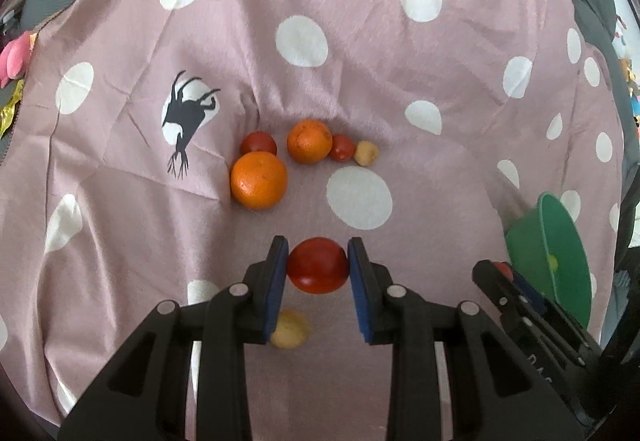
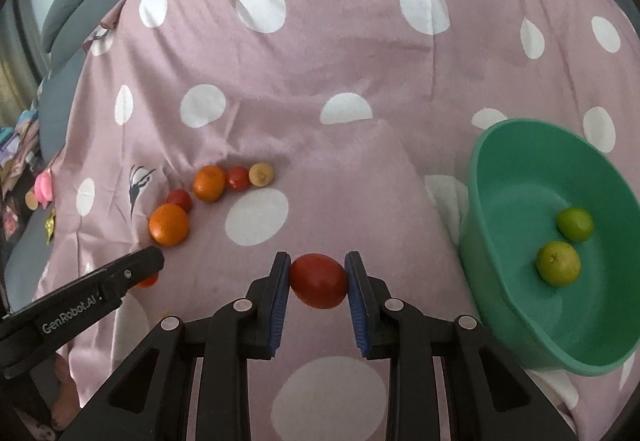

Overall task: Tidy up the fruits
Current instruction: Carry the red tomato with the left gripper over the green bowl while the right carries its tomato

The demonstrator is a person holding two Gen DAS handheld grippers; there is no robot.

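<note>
My left gripper [image 1: 318, 265] is shut on a red tomato [image 1: 318, 266] and holds it above the pink dotted cloth. My right gripper [image 2: 318, 281] is shut on another red tomato [image 2: 319, 280], left of the green bowl [image 2: 516, 177]. The bowl holds two green limes [image 2: 558, 263] [image 2: 575, 224]. On the cloth lie two oranges [image 1: 259, 180] [image 1: 309, 141], two small red tomatoes [image 1: 258, 143] [image 1: 343, 147] and a beige fruit [image 1: 366, 153]. Another beige fruit [image 1: 290, 329] lies below the left gripper. The right gripper also shows in the left wrist view [image 1: 506, 273].
The pink cloth with white dots [image 2: 344, 53] covers a soft surface with folds. Grey cushions [image 2: 80, 5] lie at the far left edge. A pink toy [image 2: 43, 188] and small clutter sit off the cloth's left side. The bowl tilts on the cloth.
</note>
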